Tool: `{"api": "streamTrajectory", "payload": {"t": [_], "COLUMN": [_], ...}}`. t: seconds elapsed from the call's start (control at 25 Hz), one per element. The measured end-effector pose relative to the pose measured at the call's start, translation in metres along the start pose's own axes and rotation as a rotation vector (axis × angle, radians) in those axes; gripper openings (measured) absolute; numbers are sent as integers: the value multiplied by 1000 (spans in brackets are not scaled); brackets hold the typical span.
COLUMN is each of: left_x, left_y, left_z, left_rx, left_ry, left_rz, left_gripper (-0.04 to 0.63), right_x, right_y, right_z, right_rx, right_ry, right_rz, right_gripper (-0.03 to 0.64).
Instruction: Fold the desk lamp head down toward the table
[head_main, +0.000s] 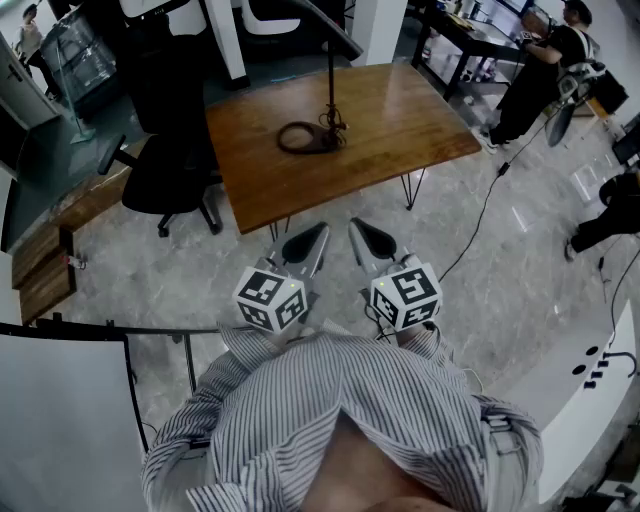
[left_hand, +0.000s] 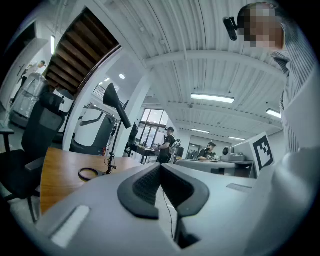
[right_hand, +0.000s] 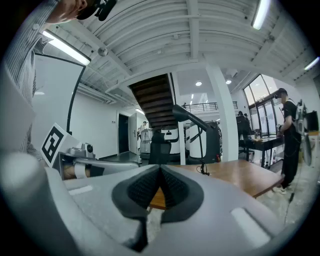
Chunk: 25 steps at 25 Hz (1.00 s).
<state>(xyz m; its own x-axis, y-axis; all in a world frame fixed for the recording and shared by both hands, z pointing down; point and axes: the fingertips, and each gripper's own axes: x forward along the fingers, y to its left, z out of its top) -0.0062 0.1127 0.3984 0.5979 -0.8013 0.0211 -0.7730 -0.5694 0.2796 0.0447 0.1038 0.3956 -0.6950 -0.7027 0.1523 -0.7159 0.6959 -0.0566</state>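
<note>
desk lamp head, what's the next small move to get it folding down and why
Probably step up to the wooden table and lift one gripper toward the desk lamp head, opening its jaws. The left gripper and right gripper are both shut and empty, held short of the table's edge, and the head is raised on its upright stem.

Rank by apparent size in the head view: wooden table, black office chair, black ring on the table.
1. Wooden table
2. Black office chair
3. Black ring, clearly the smallest
</note>
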Motion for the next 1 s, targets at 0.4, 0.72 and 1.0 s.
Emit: {"api": "streamTrajectory", "payload": {"t": [0.4,0.72,1.0], "left_x": [7,14,36], "left_y": [2,15,27], "left_z": [-4,-6,-7], "left_rx": [-15,-24,-37], "left_ry": [16,27,34], "left_rz": [-19,-14,-20], "left_gripper": [5,3,4], "right_x": [7,21,34], "right_y": [-1,-4,-20], "right_z": [-6,-8,-9], "right_rx": [-7,-14,-11], "right_ry": [28,42,43], "right_rz": [17,28,30], "right_gripper": [2,2,1]}}
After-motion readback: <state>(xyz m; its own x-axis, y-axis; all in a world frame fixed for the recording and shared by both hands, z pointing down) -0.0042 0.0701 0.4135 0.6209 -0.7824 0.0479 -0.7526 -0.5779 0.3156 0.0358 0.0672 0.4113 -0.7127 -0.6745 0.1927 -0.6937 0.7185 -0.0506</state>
